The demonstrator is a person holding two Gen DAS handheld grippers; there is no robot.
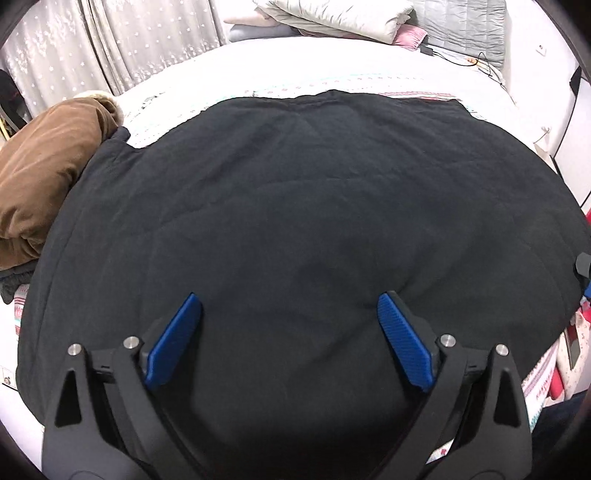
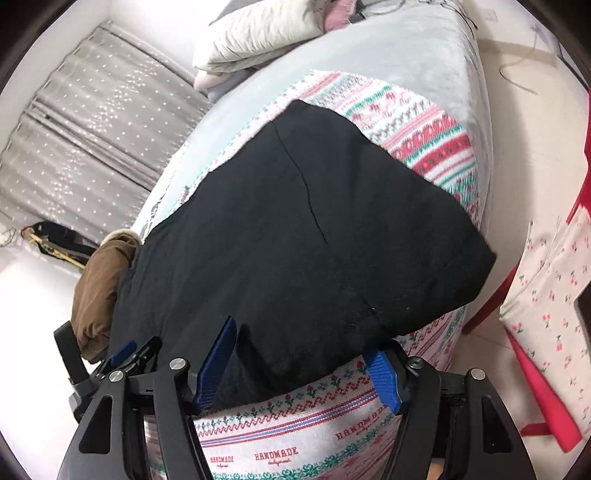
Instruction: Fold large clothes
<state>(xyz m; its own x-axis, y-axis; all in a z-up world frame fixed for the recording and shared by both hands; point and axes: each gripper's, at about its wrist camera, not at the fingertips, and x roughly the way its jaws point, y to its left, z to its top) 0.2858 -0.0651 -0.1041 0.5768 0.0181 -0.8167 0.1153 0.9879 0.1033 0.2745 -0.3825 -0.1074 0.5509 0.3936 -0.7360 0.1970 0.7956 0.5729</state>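
A large black garment (image 1: 295,206) lies spread flat on the bed and fills most of the left wrist view. It also shows in the right wrist view (image 2: 295,229), folded over with a seam line across it. My left gripper (image 1: 290,301) is open and hovers above the garment's near part, holding nothing. My right gripper (image 2: 301,339) is open, its blue pads either side of the garment's near edge where it hangs over the patterned bedcover (image 2: 295,432). The left gripper's tip (image 2: 122,354) shows at the lower left of the right wrist view.
A brown folded coat (image 1: 48,173) lies at the garment's left end, also in the right wrist view (image 2: 98,295). Pillows and quilts (image 1: 332,18) are piled at the bed's head. Curtains (image 2: 85,147) hang beyond. A red chair with floral cloth (image 2: 546,295) stands right of the bed.
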